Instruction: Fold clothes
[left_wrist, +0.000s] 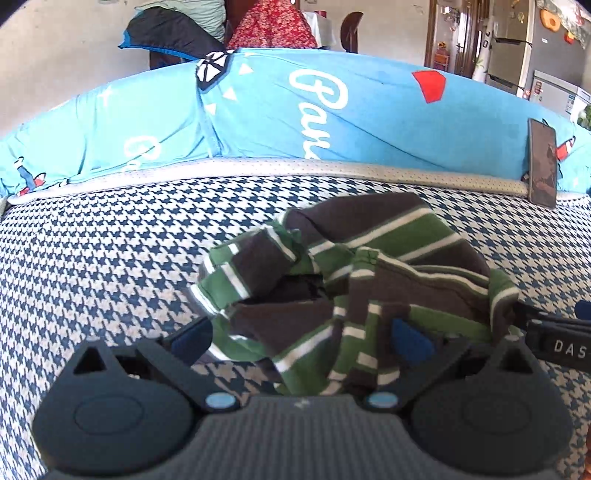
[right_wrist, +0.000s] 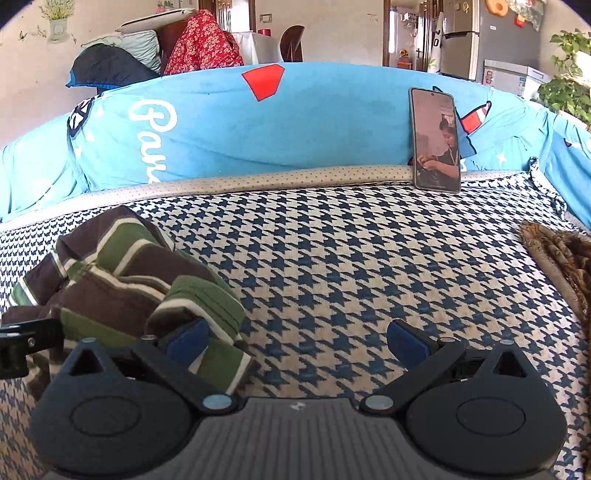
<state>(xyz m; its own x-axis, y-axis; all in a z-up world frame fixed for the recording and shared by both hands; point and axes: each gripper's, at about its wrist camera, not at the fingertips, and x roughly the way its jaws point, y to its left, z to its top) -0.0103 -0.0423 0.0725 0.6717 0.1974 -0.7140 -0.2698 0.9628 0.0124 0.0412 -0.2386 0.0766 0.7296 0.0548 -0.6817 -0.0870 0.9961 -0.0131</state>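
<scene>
Still sorting out the crumpled striped garment (left_wrist: 354, 280) before any fold; finding an edge and spreading it flat coming next, likely. Left gripper (left_wrist: 301, 341) standing wide open, cloth bunching between its fingers, nothing pinched. Right gripper (right_wrist: 295, 341) gaping empty, garment lying off its left finger.

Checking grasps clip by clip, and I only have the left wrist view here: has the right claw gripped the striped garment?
Observer: No. The right claw is wide open; only one finger sits against the striped garment.
Operator: Anything else lying to its right?
Observer: Yes, a brown patterned cloth at the right edge of the houndstooth cover.
Operator: Is the phone on?
Observer: Yes, the phone screen shows a person.
</scene>
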